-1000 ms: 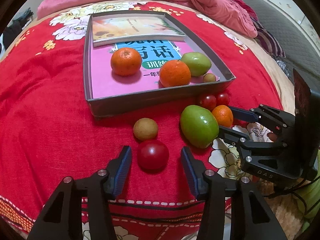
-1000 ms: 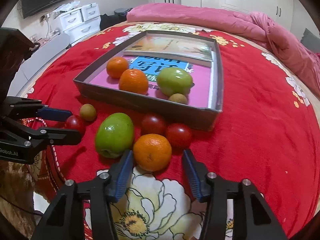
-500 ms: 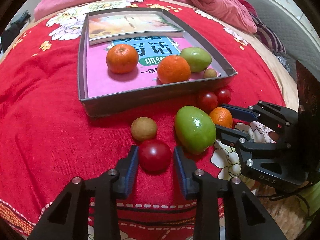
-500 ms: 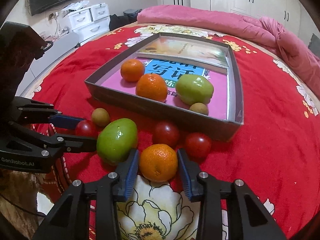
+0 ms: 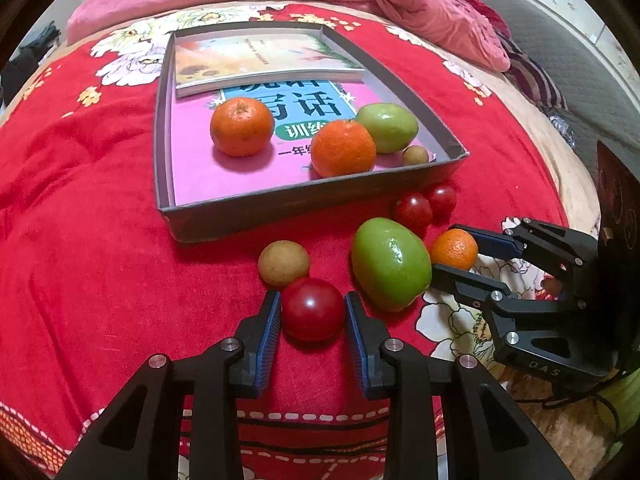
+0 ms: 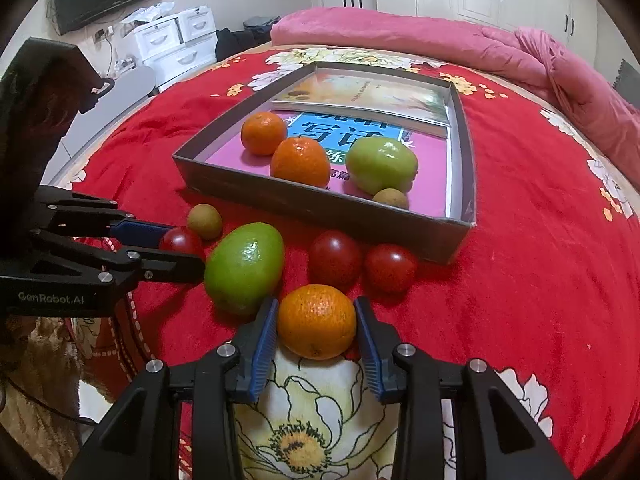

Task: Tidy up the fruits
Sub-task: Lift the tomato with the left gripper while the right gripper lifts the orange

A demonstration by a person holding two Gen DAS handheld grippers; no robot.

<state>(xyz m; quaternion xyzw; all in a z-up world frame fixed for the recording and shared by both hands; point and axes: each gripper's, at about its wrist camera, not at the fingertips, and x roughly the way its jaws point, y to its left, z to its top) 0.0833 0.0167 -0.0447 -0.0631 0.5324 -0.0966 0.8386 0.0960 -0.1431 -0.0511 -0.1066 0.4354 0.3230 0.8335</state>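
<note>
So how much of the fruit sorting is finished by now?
Four fruits already lie in the box: two oranges, a green one, a small brown one. In hand: the left gripper has closed on a tomato, the right gripper on an orange. Left on the blanket: a green fruit, two tomatoes, a brown fruit.

On the bed (image 5: pixel 80 240) sits a tray (image 5: pixel 280 208) holding two books (image 5: pixel 256 60), two oranges (image 5: pixel 242 126), a mango (image 5: pixel 387 127) and a small longan (image 5: pixel 415 155) at its near right corner. In front of the tray, left to right in the left wrist view: a longan (image 5: pixel 283 263) touching a tomato (image 5: pixel 313 309) just before it, a big mango (image 5: pixel 390 264), then an orange (image 5: pixel 454 249), with two tomatoes (image 5: pixel 413 209) behind against the tray wall. The tomato lies between the left gripper (image 5: pixel 313 316) fingers (image 5: pixel 269 320); the orange lies between the right gripper (image 6: pixel 316 324) fingers (image 6: pixel 264 332), the big mango just left of it.
</note>
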